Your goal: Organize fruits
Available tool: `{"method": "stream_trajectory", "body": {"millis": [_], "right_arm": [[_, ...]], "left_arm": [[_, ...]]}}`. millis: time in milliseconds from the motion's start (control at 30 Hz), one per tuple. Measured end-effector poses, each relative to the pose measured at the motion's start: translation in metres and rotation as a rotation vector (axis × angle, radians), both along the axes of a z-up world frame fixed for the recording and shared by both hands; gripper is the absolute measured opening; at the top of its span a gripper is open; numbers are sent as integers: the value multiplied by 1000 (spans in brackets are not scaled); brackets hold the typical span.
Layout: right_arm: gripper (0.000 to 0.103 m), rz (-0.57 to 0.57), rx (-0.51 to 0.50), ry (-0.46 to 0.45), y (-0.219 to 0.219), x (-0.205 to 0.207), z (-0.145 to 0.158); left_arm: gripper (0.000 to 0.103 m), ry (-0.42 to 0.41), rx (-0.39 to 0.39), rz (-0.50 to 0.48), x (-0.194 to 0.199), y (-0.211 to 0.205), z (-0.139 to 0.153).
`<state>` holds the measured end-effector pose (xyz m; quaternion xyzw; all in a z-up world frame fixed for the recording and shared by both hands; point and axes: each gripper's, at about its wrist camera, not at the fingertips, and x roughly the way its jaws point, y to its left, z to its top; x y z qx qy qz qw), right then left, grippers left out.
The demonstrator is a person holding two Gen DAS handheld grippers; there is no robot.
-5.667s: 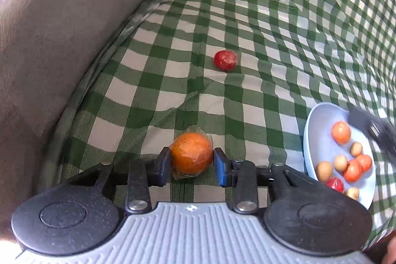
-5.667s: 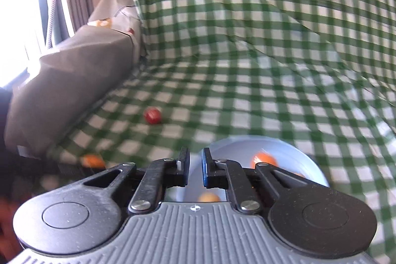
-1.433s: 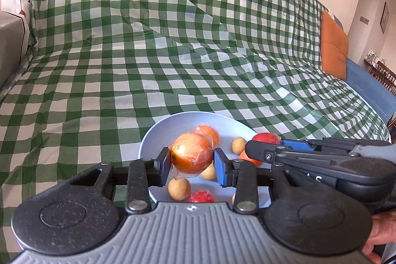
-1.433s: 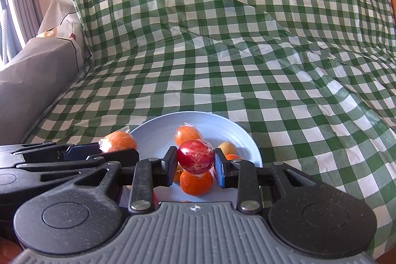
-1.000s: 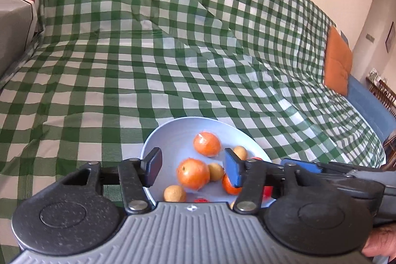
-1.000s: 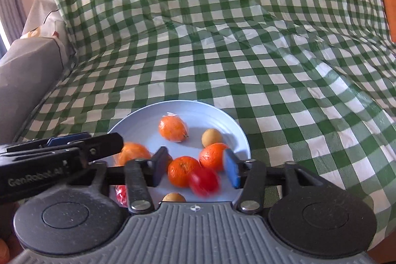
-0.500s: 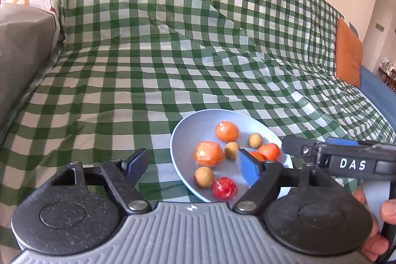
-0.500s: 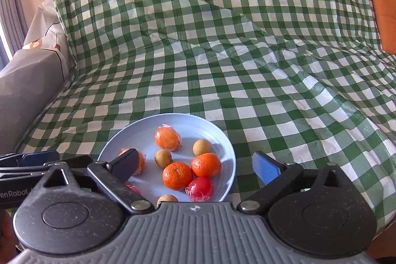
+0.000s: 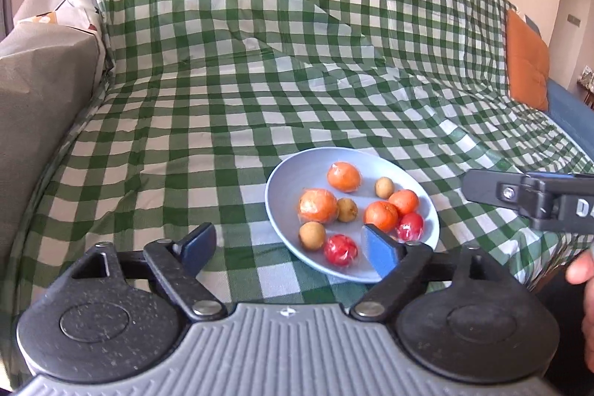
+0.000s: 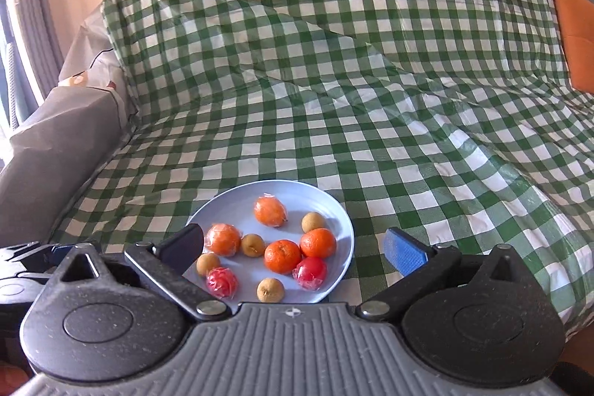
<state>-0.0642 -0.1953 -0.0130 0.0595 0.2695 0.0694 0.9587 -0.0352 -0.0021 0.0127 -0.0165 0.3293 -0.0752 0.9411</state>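
Note:
A pale blue plate lies on the green checked cloth. It holds several wrapped oranges, two wrapped red fruits and several small tan fruits. My left gripper hangs near the plate's front edge, its jaws still opening and with nothing held between them. My right gripper stands wide open over the plate's near side, gripping nothing. Its body also shows at the right edge of the left wrist view, as the right gripper.
A grey covered armrest rises at the left. An orange cushion leans at the far right. The checked cloth runs up the backrest. A hand shows at the right edge.
Both grippers let go of their fruit over the plate, the left an orange and the right a red fruit. Their jaws spread wide and both drew back from the plate.

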Motion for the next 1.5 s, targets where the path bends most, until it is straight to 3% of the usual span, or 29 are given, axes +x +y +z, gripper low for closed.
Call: {"method": "stream_trajectory", "body": {"millis": [100, 300, 567, 933, 1500], "right_arm": [[102, 12, -23, 0, 3, -11, 1], [102, 6, -52, 46, 8, -11, -7], [102, -25, -60, 142, 3, 10, -29], [102, -26, -61, 172, 7, 22, -38], [102, -45, -65, 146, 6, 22, -35]], "left_arm": [[103, 29, -15, 29, -7, 6, 4], [103, 58, -10, 31, -15, 8, 8], [103, 165, 7, 67, 9, 11, -15], [103, 135, 4, 45, 10, 14, -16], [103, 110, 20, -10, 9, 3, -17]]}}
